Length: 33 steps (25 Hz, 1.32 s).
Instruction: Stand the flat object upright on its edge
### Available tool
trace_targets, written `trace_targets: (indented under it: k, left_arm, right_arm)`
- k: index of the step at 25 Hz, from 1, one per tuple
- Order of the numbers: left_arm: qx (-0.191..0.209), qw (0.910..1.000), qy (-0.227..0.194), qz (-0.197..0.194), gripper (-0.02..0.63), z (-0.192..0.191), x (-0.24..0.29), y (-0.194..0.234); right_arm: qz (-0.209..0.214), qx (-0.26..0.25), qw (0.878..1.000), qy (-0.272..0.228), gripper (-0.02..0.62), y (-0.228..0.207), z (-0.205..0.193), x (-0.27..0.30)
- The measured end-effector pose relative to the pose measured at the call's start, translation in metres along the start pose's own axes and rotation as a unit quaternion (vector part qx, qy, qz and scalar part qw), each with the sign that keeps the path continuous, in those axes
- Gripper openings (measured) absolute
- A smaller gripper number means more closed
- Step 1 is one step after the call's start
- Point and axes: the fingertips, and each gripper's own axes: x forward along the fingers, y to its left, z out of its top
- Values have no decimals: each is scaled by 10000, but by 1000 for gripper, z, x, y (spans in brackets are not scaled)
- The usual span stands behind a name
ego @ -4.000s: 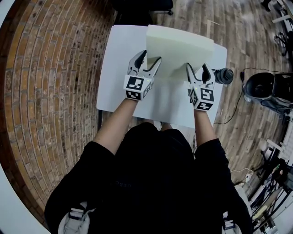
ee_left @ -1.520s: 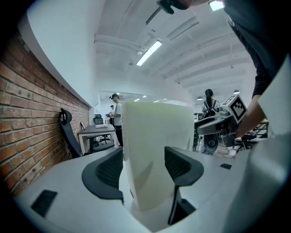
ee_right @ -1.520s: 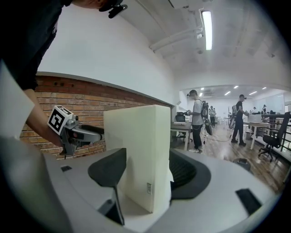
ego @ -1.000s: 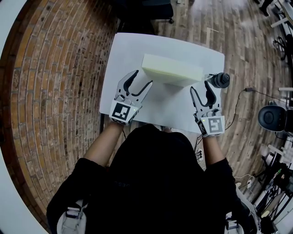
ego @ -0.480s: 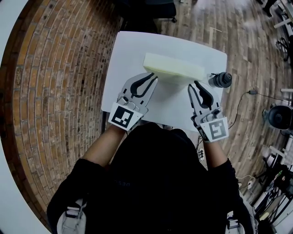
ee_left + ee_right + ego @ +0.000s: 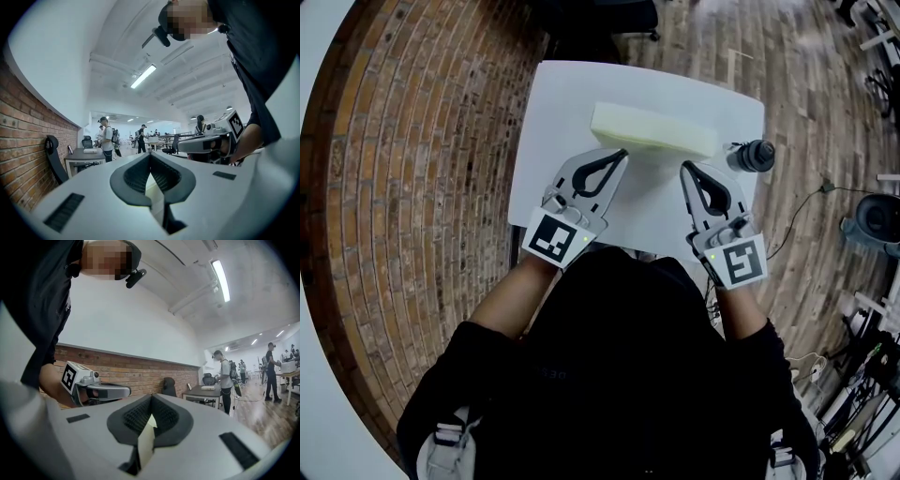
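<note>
On the white rectangular table [image 6: 553, 122], as the head view shows it, a pale cream rectangular foam slab [image 6: 654, 131] sits across the far half with its long side running left to right. A narrow long face looks upward and a shaded broad face is turned toward the person, so it seems to stand on its long edge, though I cannot tell if it leans a little. The left gripper [image 6: 622, 153], white with dark pads, points at the near left part of the slab, and its tip is just at the slab's lower edge. Its jaws are pressed together and pinch nothing. The right gripper [image 6: 683, 167] points at the near right part, with its tip just beside the slab, and its jaws are also pressed together on nothing. A dark round bottle-like object [image 6: 752, 156] lies at the right edge of the table, near the right end of the slab. In the left gripper view the two dark pads meet at their tips, and through the narrow gap under them a strip of the cream slab is seen beyond. The right gripper is at the right side, and people stand by a dark desk [image 6: 86, 157] far behind. In the right gripper view the pads are likewise closed tip to tip, with the cream slab showing through the gap below. The left gripper is at the left, before a red brick wall [image 6: 140, 376].
</note>
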Motion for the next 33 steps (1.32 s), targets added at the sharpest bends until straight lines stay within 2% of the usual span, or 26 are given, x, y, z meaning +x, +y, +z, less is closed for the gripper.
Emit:
trace_targets:
  k: [33]
  left_arm:
    - [73,10000,3,-22,20,3,-1,-9]
  right_arm:
    - [-87,39,10000,10,6,2,0,-6]
